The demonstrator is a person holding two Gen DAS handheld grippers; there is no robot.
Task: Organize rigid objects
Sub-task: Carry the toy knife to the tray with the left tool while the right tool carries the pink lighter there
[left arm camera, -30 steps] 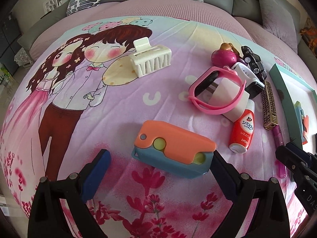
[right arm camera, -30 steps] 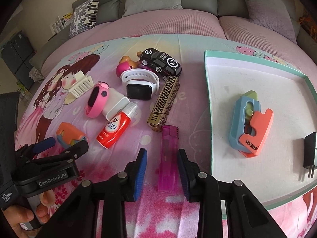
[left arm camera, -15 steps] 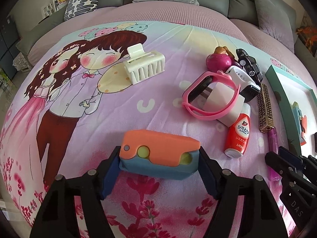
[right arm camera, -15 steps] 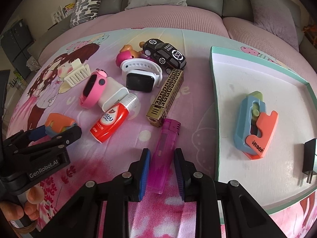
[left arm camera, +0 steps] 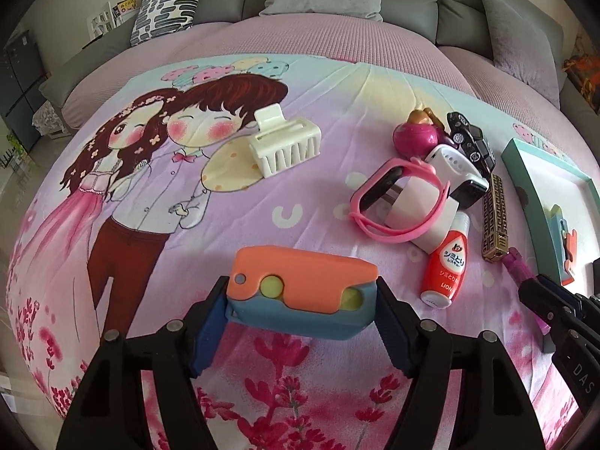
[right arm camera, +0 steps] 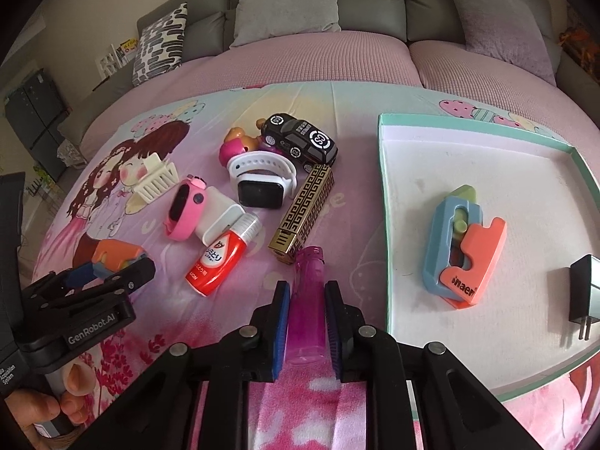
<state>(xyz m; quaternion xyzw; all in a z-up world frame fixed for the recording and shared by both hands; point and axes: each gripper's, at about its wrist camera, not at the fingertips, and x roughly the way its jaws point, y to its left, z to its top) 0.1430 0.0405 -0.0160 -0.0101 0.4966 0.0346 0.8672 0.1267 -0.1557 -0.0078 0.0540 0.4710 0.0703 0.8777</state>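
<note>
The left gripper clamps the orange-and-blue toy by its two ends, blue pads pressed against it, low over the printed bedspread. The right gripper has just been closing and now pinches the pink lighter between its pads, at the near edge of the bedspread. Just beyond the lighter lies a gold patterned case, with a red bottle to its left. Farther back sit a pink watch, a white watch, a black toy car and a white hair clip. On the right, the teal-rimmed tray holds a second orange-and-blue toy and a black plug at its right side.
</note>
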